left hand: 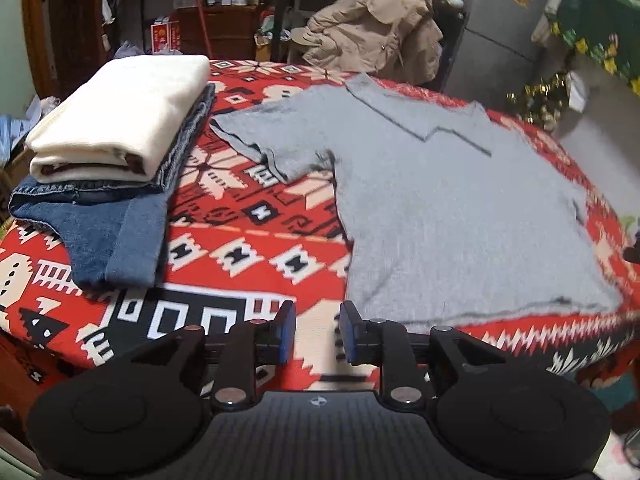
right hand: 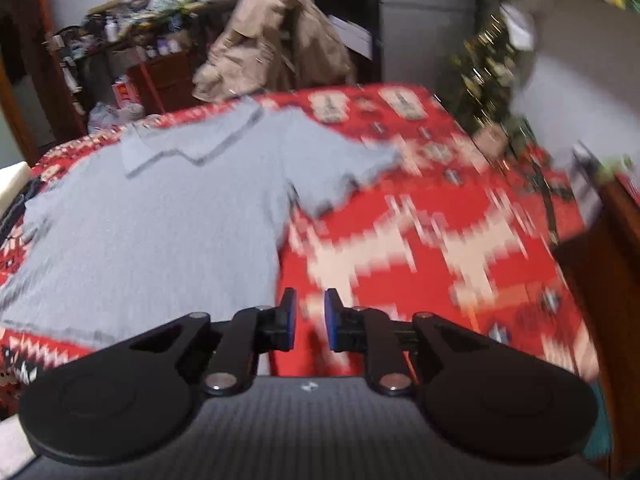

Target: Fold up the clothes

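Left wrist view: folded white cloth (left hand: 120, 116) atop folded jeans (left hand: 108, 220), frame left; grey shirt (left hand: 440, 208) spread flat, unfolded, centre-right; left gripper (left hand: 317, 332) and right gripper (right hand: 310, 320) narrowly parted, empty.

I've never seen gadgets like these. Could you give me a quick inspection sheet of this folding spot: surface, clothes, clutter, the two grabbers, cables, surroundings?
Surface: red patterned blanket covering the table.
Job's things: grey shirt spread flat, collar at the far end, not yet folded; folded white cloth stacked on folded jeans to its left.
Clutter: nothing seen on the blanket besides the clothes.
Grippers: left gripper and right gripper both near the shirt's bottom edge, jaws apart, holding nothing.
Cables: nothing seen.
Surroundings: tan jacket draped behind the table; crowded shelves; right view blurred.
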Motion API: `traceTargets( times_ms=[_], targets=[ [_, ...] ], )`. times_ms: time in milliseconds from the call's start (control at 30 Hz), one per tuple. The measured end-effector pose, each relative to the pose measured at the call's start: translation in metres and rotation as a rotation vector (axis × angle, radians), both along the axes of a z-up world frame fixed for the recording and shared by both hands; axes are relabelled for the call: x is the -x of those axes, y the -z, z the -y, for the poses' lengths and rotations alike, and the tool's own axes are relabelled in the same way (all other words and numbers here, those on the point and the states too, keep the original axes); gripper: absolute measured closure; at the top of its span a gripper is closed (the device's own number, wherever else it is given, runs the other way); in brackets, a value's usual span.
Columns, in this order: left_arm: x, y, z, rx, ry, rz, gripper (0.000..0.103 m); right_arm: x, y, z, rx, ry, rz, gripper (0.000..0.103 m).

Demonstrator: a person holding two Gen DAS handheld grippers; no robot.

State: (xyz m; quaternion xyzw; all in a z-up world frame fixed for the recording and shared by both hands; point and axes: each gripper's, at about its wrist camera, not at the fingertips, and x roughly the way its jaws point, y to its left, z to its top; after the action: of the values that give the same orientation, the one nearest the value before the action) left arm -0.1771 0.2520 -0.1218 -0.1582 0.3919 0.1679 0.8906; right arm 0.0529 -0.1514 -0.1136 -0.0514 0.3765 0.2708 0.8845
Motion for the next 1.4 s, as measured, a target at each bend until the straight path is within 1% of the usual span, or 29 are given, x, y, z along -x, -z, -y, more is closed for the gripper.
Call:
traceTargets(
  times_ms=[67, 133, 167, 300, 400, 433, 467, 500, 533, 600, 633, 733, 833, 933, 967, 1100, 1233, 1333, 1400],
  targets=[
    [-0.003, -0.003, -0.003, -0.002, -0.013, 0.006, 0.079, -0.021, 0.000, -0.014, -0.030, -0.011, -0.011, 0.086],
    [-0.005, -0.006, -0.005, -0.001, -0.025, 0.010, 0.079, -0.044, 0.005, -0.029, -0.072, -0.021, -0.034, 0.087],
    [-0.007, -0.006, -0.006, 0.003, -0.031, 0.010, 0.079, -0.053, 0.008, -0.035, -0.078, -0.020, -0.047, 0.087],
    [-0.010, -0.003, -0.009, 0.002, -0.036, -0.012, 0.079, -0.082, 0.027, -0.061, -0.034, 0.003, -0.069, 0.087],
    [-0.012, 0.000, -0.010, 0.003, -0.031, -0.025, 0.079, -0.094, 0.038, -0.068, -0.009, 0.047, -0.068, 0.087],
    [-0.013, 0.001, -0.009, 0.003, -0.029, -0.029, 0.079, -0.096, 0.041, -0.068, -0.016, 0.053, -0.068, 0.087],
    [-0.014, 0.002, -0.009, 0.003, -0.028, -0.034, 0.079, -0.096, 0.042, -0.069, -0.013, 0.051, -0.060, 0.089],
    [-0.015, 0.002, -0.009, 0.002, -0.026, -0.036, 0.079, -0.096, 0.044, -0.071, -0.004, 0.047, -0.047, 0.100],
    [-0.015, 0.003, -0.008, 0.001, -0.025, -0.037, 0.079, -0.095, 0.045, -0.073, 0.004, 0.043, -0.034, 0.100],
    [-0.016, 0.003, -0.007, -0.001, -0.024, -0.040, 0.079, -0.091, 0.045, -0.075, 0.074, 0.047, 0.027, 0.100],
    [-0.016, 0.004, -0.007, -0.002, -0.023, -0.041, 0.079, -0.090, 0.046, -0.075, 0.098, 0.049, 0.044, 0.100],
    [-0.017, 0.004, -0.006, -0.005, -0.021, -0.044, 0.079, -0.093, 0.046, -0.070, 0.074, 0.046, 0.022, 0.099],
    [-0.017, 0.004, -0.004, -0.010, -0.015, -0.044, 0.079, -0.088, 0.043, -0.070, 0.105, 0.028, 0.050, 0.093],
    [-0.014, 0.001, 0.000, -0.028, -0.004, -0.035, 0.078, -0.078, 0.036, -0.060, 0.075, 0.041, 0.059, 0.091],
    [-0.014, 0.001, 0.001, -0.029, -0.001, -0.031, 0.077, -0.073, 0.033, -0.055, 0.062, 0.048, 0.059, 0.086],
    [-0.014, 0.000, 0.004, -0.025, 0.010, -0.016, 0.076, -0.047, 0.023, -0.046, 0.003, 0.007, 0.058, 0.086],
    [-0.018, -0.003, 0.011, -0.033, 0.034, 0.007, 0.076, -0.023, 0.026, -0.049, -0.029, -0.058, 0.016, 0.087],
    [-0.018, -0.005, 0.015, -0.038, 0.049, 0.026, 0.075, -0.019, 0.038, -0.044, -0.038, -0.026, -0.042, 0.087],
    [-0.016, -0.005, 0.017, -0.034, 0.054, 0.034, 0.074, -0.014, 0.039, -0.035, -0.055, -0.010, -0.044, 0.088]
  ],
)
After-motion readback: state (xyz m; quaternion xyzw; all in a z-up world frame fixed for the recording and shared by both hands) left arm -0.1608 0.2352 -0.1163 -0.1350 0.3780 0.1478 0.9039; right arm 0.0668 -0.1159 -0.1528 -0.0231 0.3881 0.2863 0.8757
